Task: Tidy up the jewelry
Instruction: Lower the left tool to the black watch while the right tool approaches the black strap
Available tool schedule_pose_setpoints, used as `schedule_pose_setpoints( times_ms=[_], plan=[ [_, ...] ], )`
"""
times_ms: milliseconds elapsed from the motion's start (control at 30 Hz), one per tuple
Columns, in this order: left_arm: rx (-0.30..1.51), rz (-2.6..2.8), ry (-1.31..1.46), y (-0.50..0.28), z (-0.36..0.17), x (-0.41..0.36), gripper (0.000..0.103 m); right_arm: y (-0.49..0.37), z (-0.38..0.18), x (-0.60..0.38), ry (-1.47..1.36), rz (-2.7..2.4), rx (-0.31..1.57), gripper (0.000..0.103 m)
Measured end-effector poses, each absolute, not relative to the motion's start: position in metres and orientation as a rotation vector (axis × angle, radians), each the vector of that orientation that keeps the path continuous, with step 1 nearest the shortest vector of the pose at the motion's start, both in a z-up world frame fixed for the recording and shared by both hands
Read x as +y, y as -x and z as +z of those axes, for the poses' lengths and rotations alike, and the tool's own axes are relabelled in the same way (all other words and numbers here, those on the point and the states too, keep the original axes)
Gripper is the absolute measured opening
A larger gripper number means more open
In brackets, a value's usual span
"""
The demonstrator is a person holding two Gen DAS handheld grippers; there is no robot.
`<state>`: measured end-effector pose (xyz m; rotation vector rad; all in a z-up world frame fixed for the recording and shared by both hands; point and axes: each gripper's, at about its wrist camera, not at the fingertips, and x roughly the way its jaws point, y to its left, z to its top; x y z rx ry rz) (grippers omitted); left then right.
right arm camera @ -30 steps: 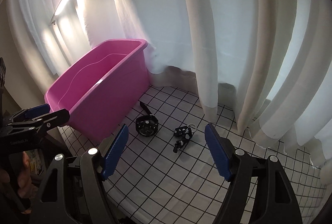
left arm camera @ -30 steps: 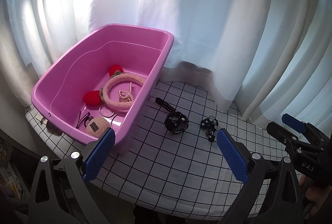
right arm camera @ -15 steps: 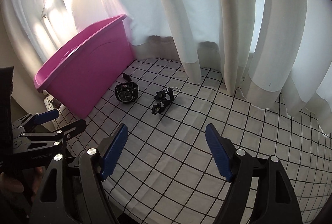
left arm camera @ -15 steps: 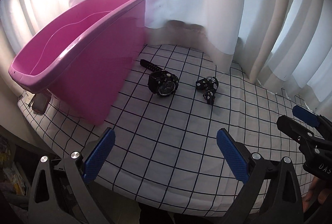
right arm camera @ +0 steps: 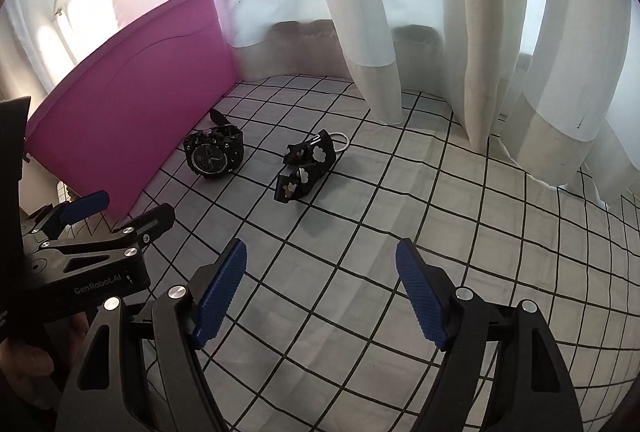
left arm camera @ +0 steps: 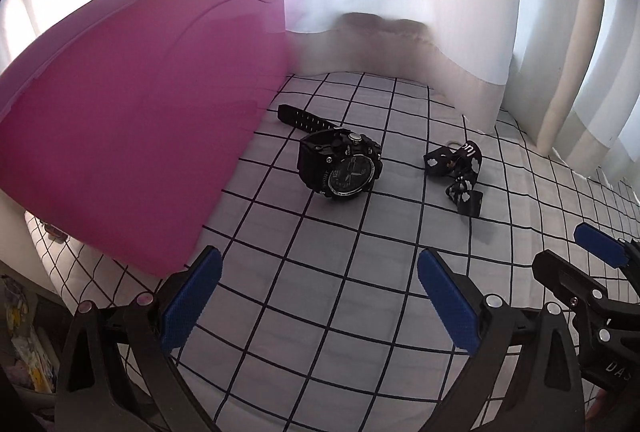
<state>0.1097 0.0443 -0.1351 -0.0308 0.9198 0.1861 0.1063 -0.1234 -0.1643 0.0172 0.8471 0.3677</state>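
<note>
Because two pieces lie outside the pink tub, the black wristwatch and the black patterned strap with a metal ring are presumably the items left to sort. The wristwatch rests on the grid-patterned surface just beside the tub's wall, dial tilted up and one band trailing toward 11 o'clock. The strap lies folded near the watch, at about 3 o'clock from it in the left wrist view, its ring toward the white curtain.

The left gripper hangs low over the surface with its blue pads spread wide and nothing between them, the watch at 12 o'clock ahead, a placement that suits a reach for it. The right gripper is likewise spread and empty, with the strap at about 12 o'clock. Both hang well apart from the items; neither touches anything.
</note>
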Motion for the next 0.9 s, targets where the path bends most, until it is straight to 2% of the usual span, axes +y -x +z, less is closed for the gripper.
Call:
schedule_pose_setpoints(
  times_ms=[367, 900],
  plan=[
    [0.884, 0.166, 0.035, -0.139, -0.158, 0.058, 0.097, -0.144, -0.188, -0.1, 0.006, 0.342, 0.826, 0.074],
    [0.895, 0.183, 0.029, -0.172, -0.175, 0.067, 0.097, -0.177, -0.19, -0.089, 0.039, 0.262, 0.824, 0.074]
  ],
)
